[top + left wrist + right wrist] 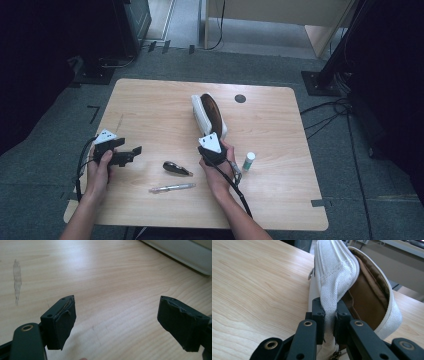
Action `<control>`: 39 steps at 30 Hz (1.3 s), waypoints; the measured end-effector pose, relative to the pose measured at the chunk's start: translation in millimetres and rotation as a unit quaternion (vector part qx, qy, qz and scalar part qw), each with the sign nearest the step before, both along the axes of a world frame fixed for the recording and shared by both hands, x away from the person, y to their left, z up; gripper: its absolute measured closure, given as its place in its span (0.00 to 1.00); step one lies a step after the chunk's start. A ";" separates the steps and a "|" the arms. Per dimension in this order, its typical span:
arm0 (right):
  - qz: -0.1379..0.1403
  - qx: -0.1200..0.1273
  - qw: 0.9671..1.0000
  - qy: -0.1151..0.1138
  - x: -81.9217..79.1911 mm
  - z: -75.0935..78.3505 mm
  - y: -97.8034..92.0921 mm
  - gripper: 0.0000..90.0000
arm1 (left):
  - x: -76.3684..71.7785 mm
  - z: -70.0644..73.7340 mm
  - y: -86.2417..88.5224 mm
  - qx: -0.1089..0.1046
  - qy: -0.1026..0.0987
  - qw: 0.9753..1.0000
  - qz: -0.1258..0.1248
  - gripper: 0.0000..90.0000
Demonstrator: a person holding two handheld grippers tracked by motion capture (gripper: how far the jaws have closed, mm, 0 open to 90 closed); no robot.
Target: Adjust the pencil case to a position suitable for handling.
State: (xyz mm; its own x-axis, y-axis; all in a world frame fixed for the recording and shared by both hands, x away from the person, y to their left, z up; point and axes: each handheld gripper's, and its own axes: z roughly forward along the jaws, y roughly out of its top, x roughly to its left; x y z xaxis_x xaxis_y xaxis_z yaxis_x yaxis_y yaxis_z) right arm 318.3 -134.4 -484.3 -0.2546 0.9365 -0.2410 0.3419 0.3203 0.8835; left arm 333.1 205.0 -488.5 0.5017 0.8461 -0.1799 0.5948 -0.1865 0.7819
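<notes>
On the far left I have the left gripper [131, 153] held low over the wooden table [150, 107], near its left edge, the person's left hand [98, 170] wrapped around the handle. In the left gripper view its jaws stand wide apart with nothing between them; I see bare wood grain under them, a pale smear [17, 280] on the surface to one side, and the edge of the white pouch [180, 252] in the upper corner, well apart from the jaws.

Moving right along the front of the table, a small dark object [175, 168] lies between my two grippers, and just in front of it a clear pen [172, 188] lies flat, roughly parallel to the table's near edge.

Next comes the right gripper [216, 137], with the person's right hand [217, 172] behind it and the cable trailing back toward the near edge. Its jaws are pinching the near end of the pouch's upper flap: in the right gripper view the white canvas is squeezed between the two black pads [318, 315]. The pouch sits about mid-table, running away from me, unzipped, its brown lining [364, 295] open to view.

Just right of that hand a small white bottle with a green cap [248, 161] stands on the table. Farther back, a dark round hole cover [240, 98] sits near the far edge.
</notes>
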 end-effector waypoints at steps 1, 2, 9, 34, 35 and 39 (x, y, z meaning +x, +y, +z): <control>-0.004 -0.001 1.000 -0.001 -0.9 -0.7 -0.3 0.91 | -3.2 -0.9 0.2 -0.001 0.004 1.000 0.000 0.18; -0.008 -0.006 1.000 -0.002 -2.2 -1.5 -0.6 0.91 | -6.5 -1.4 0.1 -0.001 0.007 1.000 0.001 0.18; 0.000 0.016 1.000 0.006 -9.9 -4.9 -1.8 0.90 | -28.1 -3.6 -0.5 0.001 0.007 1.000 0.004 0.16; 0.115 0.119 0.986 0.031 -34.0 35.6 -29.4 0.30 | -69.0 -25.4 -3.3 0.083 0.001 0.996 0.045 0.16; 0.116 0.122 0.985 0.031 -37.2 40.6 -34.0 0.27 | -71.5 -27.1 -3.1 0.095 0.004 0.994 0.051 0.16; 0.123 0.129 0.983 0.036 -45.7 53.3 -47.2 0.24 | -73.9 -28.8 -4.3 0.117 0.007 0.991 0.060 0.16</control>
State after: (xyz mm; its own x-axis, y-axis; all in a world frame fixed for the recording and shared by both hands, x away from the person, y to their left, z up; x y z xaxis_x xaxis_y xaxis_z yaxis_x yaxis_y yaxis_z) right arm 272.5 -181.5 -431.1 -0.4879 0.8726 0.0239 0.3462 0.1683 0.9229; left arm 259.3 200.7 -517.3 0.3944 0.9187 0.0214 0.6340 -0.2889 0.7173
